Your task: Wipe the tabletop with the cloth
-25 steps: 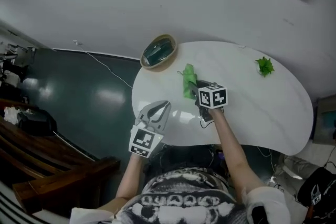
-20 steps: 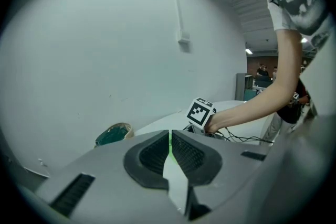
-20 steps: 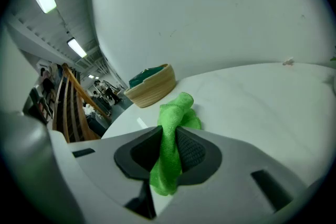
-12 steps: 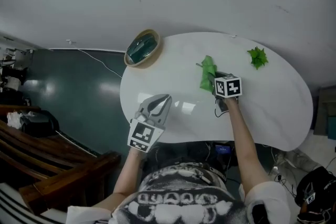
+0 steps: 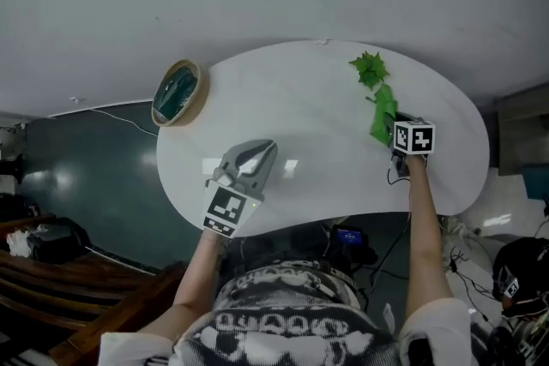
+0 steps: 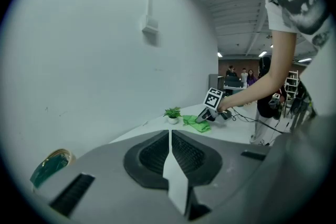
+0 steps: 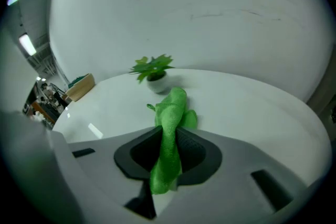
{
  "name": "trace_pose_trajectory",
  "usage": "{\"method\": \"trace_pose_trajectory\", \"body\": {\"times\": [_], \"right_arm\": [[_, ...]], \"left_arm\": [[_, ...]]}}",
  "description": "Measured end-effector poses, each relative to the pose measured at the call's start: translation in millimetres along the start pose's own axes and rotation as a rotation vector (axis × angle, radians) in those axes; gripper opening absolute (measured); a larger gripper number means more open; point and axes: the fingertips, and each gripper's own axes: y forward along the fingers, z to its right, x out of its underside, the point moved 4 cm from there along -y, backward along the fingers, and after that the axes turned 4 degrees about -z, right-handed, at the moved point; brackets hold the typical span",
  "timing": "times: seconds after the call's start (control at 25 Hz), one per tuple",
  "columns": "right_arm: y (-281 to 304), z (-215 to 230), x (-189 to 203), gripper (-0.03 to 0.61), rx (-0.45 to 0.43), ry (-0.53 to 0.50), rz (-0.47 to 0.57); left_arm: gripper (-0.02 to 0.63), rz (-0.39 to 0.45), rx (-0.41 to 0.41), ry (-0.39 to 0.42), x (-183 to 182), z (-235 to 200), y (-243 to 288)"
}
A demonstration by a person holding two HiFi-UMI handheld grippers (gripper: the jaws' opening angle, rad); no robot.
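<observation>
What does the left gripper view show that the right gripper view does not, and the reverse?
Only the left gripper view: the left claw shut on nothing, the right claw seen from outside at the end of a person's arm, a small box on the wall, and people far behind. Only the right gripper view: the green cloth pinched between the right claw's jaws, up close. Both: the white table, the potted plant, the cloth and the basket.

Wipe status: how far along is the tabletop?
Done: the green cloth is clamped in the right gripper and has swept from mid-table to the right end, beside the small potted plant. In hand: that stroke. Left: probably the rest of the white rounded tabletop; left gripper idle, shut.
</observation>
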Motion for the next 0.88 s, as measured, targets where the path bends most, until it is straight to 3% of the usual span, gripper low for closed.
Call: {"method": "trace_pose_trajectory", "body": {"times": [0.28, 0.56, 0.72, 0.88], "right_arm": [[-41.0, 113.5, 28.2, 0.074, 0.159, 0.082, -0.007], [-73.8, 185.6, 50.1, 0.075, 0.296, 0.165, -0.033], [-85.5, 195.2, 55.3, 0.074, 0.337, 0.236, -0.025], [-92.5, 161.9, 47.4, 0.074, 0.291, 0.217, 0.025]], "left_arm": [[0.014, -0.019, 0.042, 0.018, -4.9, 14.8, 17.6], [0.014, -0.048, 0.045, 0.022, -0.7, 22.6, 8.9], [0.014, -0.054, 0.034, 0.012, 6.7, 21.5, -3.1], [0.014, -0.046, 0.020, 0.004, 15.7, 17.5, -18.1]]}}
